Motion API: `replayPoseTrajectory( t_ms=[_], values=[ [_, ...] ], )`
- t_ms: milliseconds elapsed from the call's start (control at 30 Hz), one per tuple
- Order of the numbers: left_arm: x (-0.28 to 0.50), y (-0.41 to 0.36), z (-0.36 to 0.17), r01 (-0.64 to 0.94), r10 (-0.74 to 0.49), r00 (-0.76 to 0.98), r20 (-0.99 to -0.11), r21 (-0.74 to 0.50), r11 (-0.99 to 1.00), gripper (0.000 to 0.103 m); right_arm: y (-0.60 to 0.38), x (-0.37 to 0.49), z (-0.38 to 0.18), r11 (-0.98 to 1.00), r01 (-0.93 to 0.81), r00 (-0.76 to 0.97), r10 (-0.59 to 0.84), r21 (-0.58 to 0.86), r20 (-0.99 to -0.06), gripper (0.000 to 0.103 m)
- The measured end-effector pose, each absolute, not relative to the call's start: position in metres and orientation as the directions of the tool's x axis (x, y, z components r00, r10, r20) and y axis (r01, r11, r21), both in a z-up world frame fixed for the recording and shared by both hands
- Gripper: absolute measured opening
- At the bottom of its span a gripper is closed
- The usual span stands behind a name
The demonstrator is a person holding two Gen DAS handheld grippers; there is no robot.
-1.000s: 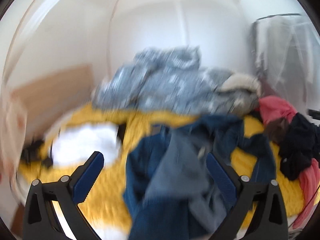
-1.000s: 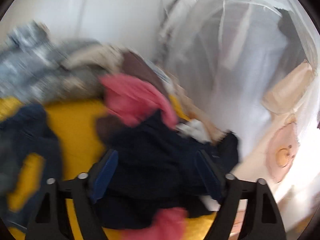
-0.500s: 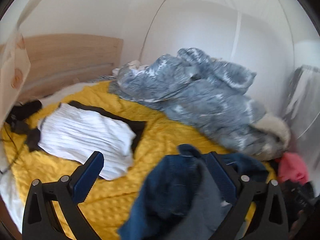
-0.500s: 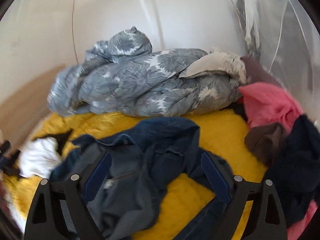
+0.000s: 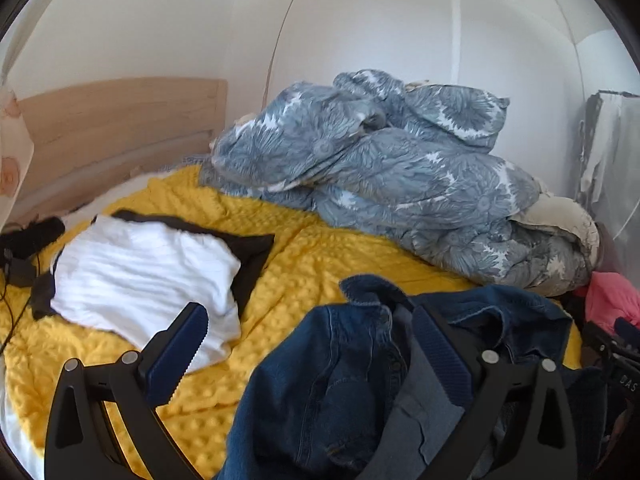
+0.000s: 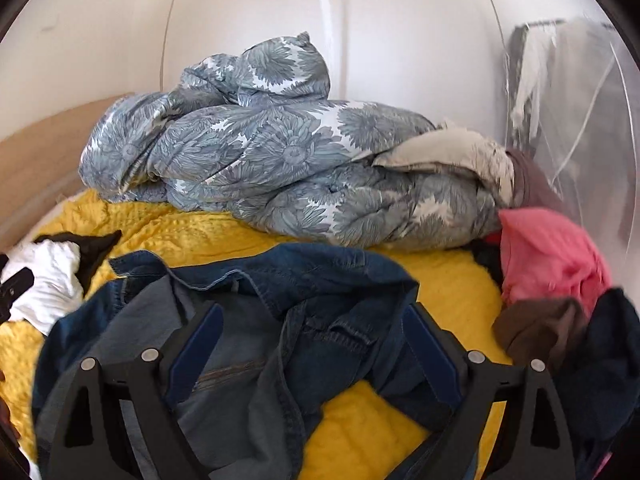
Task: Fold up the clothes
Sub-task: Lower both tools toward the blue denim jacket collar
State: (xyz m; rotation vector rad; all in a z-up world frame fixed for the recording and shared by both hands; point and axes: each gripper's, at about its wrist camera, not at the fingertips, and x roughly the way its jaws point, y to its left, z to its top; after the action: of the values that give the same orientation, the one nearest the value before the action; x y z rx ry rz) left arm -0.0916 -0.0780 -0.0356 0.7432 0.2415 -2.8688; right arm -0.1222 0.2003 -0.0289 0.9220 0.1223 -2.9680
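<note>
Both views have steadied over the crumpled dark-blue denim jacket (image 6: 304,304) on the yellow knobbly blanket (image 5: 320,248) — likely next for folding. Left gripper (image 5: 312,344) and right gripper (image 6: 312,344) gape wide, holding nothing.

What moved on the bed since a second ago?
Mostly the cameras swung left: the right gripper went from the dark clothes to the denim jacket, and the left gripper turned toward the white top. Both stayed open, holding nothing. The jacket, white top and grey duvet appear unmoved.
</note>
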Motion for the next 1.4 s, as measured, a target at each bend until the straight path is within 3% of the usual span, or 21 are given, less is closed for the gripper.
replayPoseTrajectory(
  t_ms=[133, 267, 500, 633, 733, 833, 967, 1133, 1167, 1233, 1267, 1300, 1400],
  values=[
    [-0.116, -0.072, -0.04, 0.196, -0.151, -0.813, -0.563, -0.019, -0.98, 0.102, 0.197, -0.139, -0.035, -0.993, 0.099, -0.824, -0.046, -0.064, -0.565, 0.093],
    [-0.139, -0.093, -0.053, 0.237, -0.156, -0.776, -0.611, -0.053, -0.97, 0.102, 0.2, -0.162, -0.045, -0.992, 0.124, -0.792, -0.107, 0.013, -0.602, 0.093],
    [-0.154, -0.089, -0.062, 0.189, -0.12, -0.795, -0.595, -0.055, -0.981, 0.103, 0.204, -0.189, -0.066, -0.986, 0.144, -0.778, -0.166, 0.085, -0.606, 0.093],
    [-0.161, -0.062, -0.076, 0.114, -0.122, -0.784, -0.609, 0.052, -0.992, 0.103, 0.193, -0.192, -0.072, -0.99, 0.115, -0.824, -0.052, -0.076, -0.564, 0.093],
    [-0.165, -0.062, -0.08, 0.073, -0.07, -0.777, -0.625, 0.021, -0.997, 0.102, 0.18, -0.194, -0.078, -0.966, 0.162, -0.84, -0.029, -0.2, -0.542, 0.093],
    [-0.168, -0.07, -0.082, 0.074, -0.045, -0.774, -0.632, -0.019, -0.997, 0.102, 0.177, -0.203, -0.092, -0.956, 0.233, -0.805, -0.086, -0.18, -0.588, 0.093],
    [-0.174, -0.09, -0.085, 0.04, 0.126, -0.748, -0.652, -0.233, -0.972, 0.102, 0.179, -0.213, -0.106, -0.962, 0.247, -0.78, -0.126, -0.117, -0.614, 0.093],
    [-0.175, -0.106, -0.088, 0.062, 0.204, -0.733, -0.649, -0.363, -0.93, 0.102, 0.162, -0.216, -0.112, -0.941, 0.28, -0.785, -0.11, -0.191, -0.609, 0.093],
    [-0.175, -0.109, -0.089, 0.074, 0.21, -0.734, -0.646, -0.383, -0.921, 0.102, 0.159, -0.218, -0.114, -0.94, 0.29, -0.781, -0.122, -0.182, -0.612, 0.091],
    [-0.174, -0.115, -0.09, 0.096, 0.213, -0.738, -0.641, -0.412, -0.906, 0.102, 0.154, -0.223, -0.119, -0.937, 0.307, -0.761, -0.136, -0.168, -0.635, 0.075],
    [-0.174, -0.117, -0.089, 0.101, 0.213, -0.738, -0.64, -0.417, -0.903, 0.102, 0.152, -0.226, -0.123, -0.936, 0.31, -0.745, -0.131, -0.165, -0.654, 0.058],
    [-0.174, -0.117, -0.089, 0.099, 0.216, -0.739, -0.638, -0.419, -0.902, 0.102, 0.15, -0.23, -0.127, -0.936, 0.313, -0.728, -0.127, -0.162, -0.674, 0.049],
    [-0.175, -0.116, -0.089, 0.083, 0.229, -0.737, -0.636, -0.421, -0.903, 0.102, 0.148, -0.236, -0.138, -0.938, 0.299, -0.713, -0.097, -0.176, -0.694, 0.048]
  ],
)
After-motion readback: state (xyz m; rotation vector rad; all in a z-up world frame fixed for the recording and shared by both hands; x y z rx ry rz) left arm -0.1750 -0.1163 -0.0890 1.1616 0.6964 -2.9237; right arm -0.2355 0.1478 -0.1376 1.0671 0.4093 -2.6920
